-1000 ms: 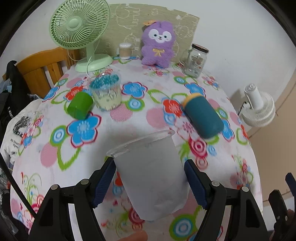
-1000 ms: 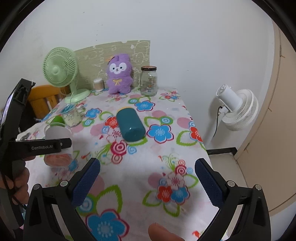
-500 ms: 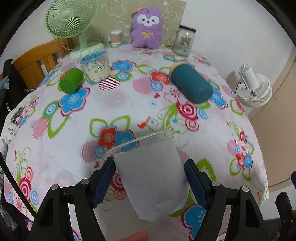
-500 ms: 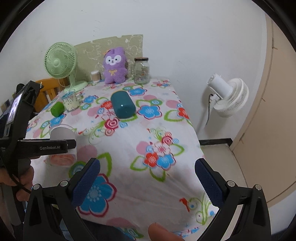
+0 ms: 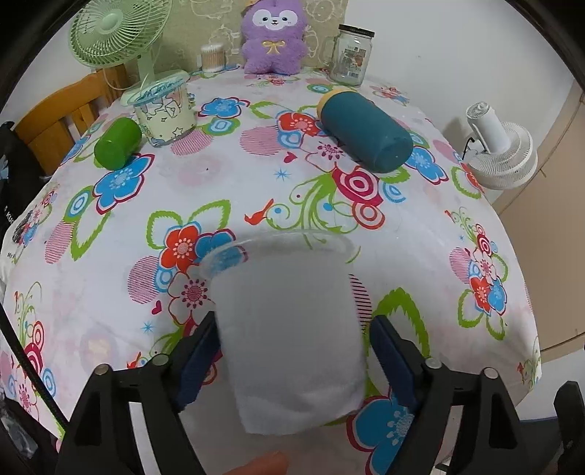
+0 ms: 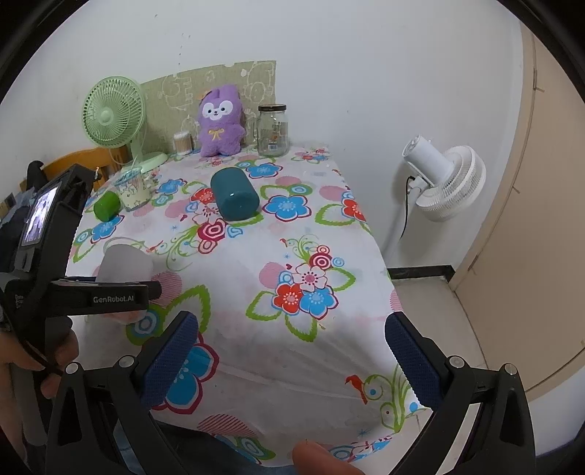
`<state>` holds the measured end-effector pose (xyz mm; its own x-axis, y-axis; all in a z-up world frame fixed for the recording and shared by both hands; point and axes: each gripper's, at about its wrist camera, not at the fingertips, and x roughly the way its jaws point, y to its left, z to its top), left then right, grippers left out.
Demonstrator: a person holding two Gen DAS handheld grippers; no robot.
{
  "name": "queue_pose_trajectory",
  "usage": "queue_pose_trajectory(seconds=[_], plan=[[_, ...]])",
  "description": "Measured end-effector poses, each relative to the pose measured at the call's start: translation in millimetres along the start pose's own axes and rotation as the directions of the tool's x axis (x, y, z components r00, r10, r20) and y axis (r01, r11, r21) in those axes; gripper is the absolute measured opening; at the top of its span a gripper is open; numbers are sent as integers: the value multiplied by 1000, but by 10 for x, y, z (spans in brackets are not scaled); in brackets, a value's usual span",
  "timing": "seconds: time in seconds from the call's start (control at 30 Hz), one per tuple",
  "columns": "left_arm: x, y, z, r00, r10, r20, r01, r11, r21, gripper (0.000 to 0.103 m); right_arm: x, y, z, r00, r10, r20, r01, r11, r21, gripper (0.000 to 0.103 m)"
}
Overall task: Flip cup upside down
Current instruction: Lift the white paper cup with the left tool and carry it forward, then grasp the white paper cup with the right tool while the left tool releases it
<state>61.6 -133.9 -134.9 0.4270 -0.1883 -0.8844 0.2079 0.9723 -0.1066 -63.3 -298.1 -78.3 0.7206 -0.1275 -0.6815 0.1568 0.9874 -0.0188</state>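
My left gripper (image 5: pixel 292 356) is shut on a frosted translucent plastic cup (image 5: pixel 289 329). The cup's rim points away from me and up, and it hangs above the near part of the flowered tablecloth (image 5: pixel 256 190). The cup (image 6: pixel 126 261) also shows in the right wrist view, held by the left gripper (image 6: pixel 109 292) at the left. My right gripper (image 6: pixel 292 361) is open and empty over the table's near right edge.
A teal cup (image 5: pixel 365 131) and a green cup (image 5: pixel 117 142) lie on their sides. A lidded patterned glass (image 5: pixel 164 109) stands behind. A green fan (image 5: pixel 117 33), a purple plush (image 5: pixel 272 36) and a jar (image 5: pixel 351 54) line the back. A white fan (image 6: pixel 442 182) stands on the floor at the right.
Both grippers have drawn back toward the near edge of the table and risen. The left gripper still holds the cup, which sits in the same pose between the fingers.
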Motion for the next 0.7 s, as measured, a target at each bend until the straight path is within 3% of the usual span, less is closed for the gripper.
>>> queue_pose_trajectory(seconds=[0.2,0.43,0.7], plan=[[-131,13,39,999,-25,38,25,1000,11,95,-11,44,40,1000,3,5,-3,1000,-8,103],[-446,178,137,994,-66,89,66,998,1,97,-52,231,187,999,25,32,-23,999,-48,103],[-863,612,162,981,-34,189,43,998,-43,100,-10,603,362,993,116,27,-113,989,-90,103]])
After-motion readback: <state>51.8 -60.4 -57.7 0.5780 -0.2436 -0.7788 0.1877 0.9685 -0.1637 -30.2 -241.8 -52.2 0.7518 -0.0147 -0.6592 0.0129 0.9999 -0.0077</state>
